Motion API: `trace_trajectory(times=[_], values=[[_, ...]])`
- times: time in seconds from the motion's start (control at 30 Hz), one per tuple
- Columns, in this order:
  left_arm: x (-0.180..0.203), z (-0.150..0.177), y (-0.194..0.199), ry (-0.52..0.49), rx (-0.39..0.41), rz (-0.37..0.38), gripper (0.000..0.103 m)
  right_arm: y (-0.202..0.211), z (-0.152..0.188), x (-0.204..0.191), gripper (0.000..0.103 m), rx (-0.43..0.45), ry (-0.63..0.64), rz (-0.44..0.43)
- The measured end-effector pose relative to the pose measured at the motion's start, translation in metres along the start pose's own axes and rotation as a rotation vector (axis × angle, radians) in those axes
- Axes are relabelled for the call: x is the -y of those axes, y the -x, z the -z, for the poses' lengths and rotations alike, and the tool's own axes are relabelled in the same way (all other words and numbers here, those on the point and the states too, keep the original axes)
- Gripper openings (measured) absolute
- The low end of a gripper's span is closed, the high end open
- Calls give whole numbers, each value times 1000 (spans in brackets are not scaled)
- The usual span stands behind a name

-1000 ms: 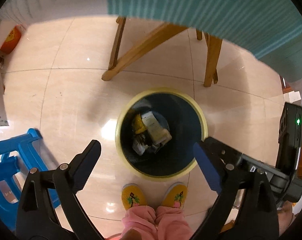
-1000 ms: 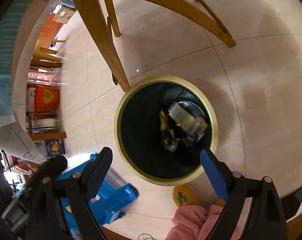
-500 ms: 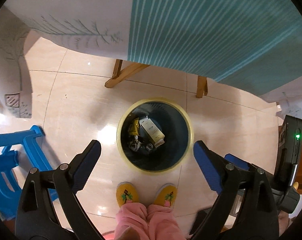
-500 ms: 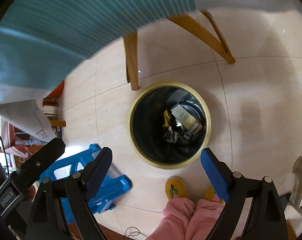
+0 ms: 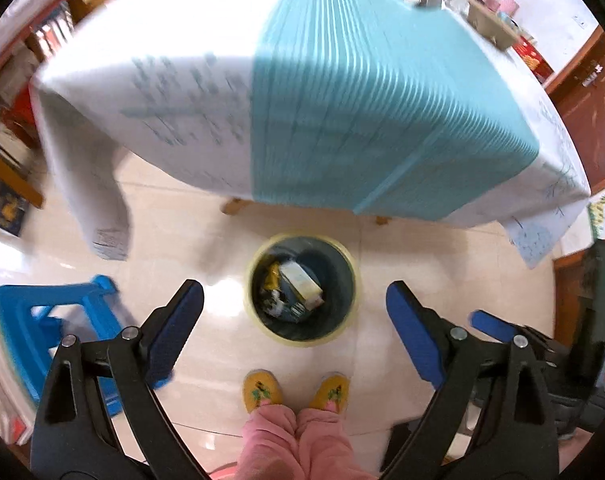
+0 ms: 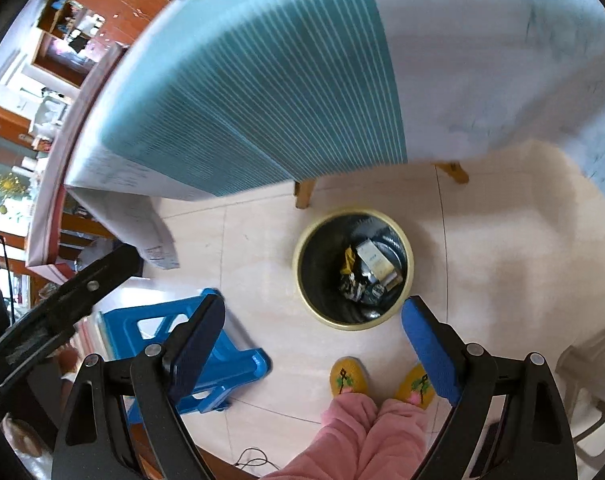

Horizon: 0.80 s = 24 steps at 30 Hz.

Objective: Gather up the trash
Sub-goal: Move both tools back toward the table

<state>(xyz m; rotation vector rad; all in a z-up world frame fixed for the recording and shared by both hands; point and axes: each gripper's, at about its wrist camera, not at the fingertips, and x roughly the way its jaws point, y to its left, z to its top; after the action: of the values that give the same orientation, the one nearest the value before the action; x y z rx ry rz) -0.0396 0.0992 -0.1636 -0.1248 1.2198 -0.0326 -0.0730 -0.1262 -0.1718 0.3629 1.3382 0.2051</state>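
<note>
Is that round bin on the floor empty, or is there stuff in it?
Not empty: the bin stands upright with wrappers and a small carton lying at its bottom, far from full.

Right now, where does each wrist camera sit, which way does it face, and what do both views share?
Left wrist: on the left gripper, facing down at the trash bin and table; open fingers, pink trousers, yellow slippers show.
Right wrist: on the right gripper, facing down; bin ahead, blue stool left; open fingers, trousers, slippers show.
Shared: bin, teal-striped tablecloth, stool, slippers.
</note>
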Motion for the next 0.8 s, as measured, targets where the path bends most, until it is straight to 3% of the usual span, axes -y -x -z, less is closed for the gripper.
trace_trajectory(times=[0.17, 0.3, 0.57, 0.8], values=[[5, -6, 42, 14, 5, -29, 75, 52, -10, -25, 91, 49, 64, -15], [8, -12, 85, 59, -16, 0, 62, 105, -21, -50, 91, 103, 118, -28], [25, -28, 174, 38, 60, -31, 62, 195, -40, -89, 91, 221, 223, -71], [40, -61, 245, 6, 176, -82, 62, 239, -60, -114, 91, 280, 301, -108]])
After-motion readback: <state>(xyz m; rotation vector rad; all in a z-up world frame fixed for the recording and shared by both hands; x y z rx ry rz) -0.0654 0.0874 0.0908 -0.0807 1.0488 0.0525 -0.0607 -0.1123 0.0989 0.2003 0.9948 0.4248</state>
